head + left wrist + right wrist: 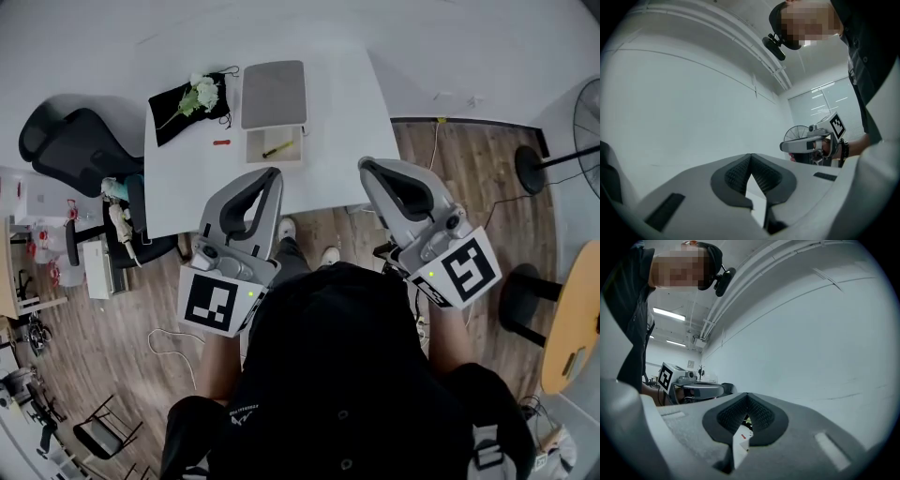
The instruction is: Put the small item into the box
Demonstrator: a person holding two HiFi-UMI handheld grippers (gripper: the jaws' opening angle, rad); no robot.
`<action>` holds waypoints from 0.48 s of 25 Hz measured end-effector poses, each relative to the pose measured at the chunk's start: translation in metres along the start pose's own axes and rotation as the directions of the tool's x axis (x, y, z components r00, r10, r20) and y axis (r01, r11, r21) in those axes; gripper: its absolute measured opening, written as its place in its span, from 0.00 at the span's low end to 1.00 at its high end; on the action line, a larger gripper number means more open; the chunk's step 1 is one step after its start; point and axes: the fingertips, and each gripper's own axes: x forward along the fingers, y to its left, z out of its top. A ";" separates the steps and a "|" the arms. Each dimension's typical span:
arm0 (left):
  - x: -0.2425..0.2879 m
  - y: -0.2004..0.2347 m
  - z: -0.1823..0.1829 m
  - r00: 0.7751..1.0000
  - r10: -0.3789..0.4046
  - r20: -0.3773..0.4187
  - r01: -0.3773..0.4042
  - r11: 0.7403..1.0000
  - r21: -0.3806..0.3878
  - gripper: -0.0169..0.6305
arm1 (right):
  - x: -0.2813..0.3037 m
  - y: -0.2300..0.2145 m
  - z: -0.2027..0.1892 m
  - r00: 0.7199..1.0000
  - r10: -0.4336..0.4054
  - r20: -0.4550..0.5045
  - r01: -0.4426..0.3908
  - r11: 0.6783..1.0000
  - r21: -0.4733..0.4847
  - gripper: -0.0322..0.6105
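Note:
A small red item [220, 142] lies on the white table [337, 112], left of the open box [274, 145]. The box's tray holds a yellowish stick, and its grey lid [273, 94] lies just behind it. My left gripper [274, 172] is raised over the table's front edge, well short of the red item, shut and empty; its jaws [751, 155] meet at the tips. My right gripper [366, 165] hangs level with it to the right, also shut with nothing in it [747, 394]. Through its jaws I glimpse the table with the red item [743, 436].
A black cloth with white flowers [192, 101] lies at the table's far left. A black office chair [66, 141] stands left of the table, a fan [581, 122] and a round wooden table [572, 319] to the right. A cable runs over the wooden floor [164, 342].

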 end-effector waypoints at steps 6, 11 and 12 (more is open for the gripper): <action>-0.006 -0.006 -0.009 1.000 0.009 -0.014 -0.009 1.000 -0.011 0.03 | -0.006 -0.001 -0.003 1.000 -0.015 -0.006 0.015 1.000 0.005 0.05; -0.009 -0.006 -0.012 1.000 0.020 -0.015 -0.021 1.000 -0.021 0.03 | -0.008 0.000 -0.006 1.000 -0.016 -0.005 0.016 1.000 0.016 0.05; -0.010 -0.006 -0.012 1.000 0.023 -0.015 -0.023 1.000 -0.021 0.03 | -0.010 0.001 -0.007 1.000 -0.008 -0.003 0.008 1.000 0.015 0.05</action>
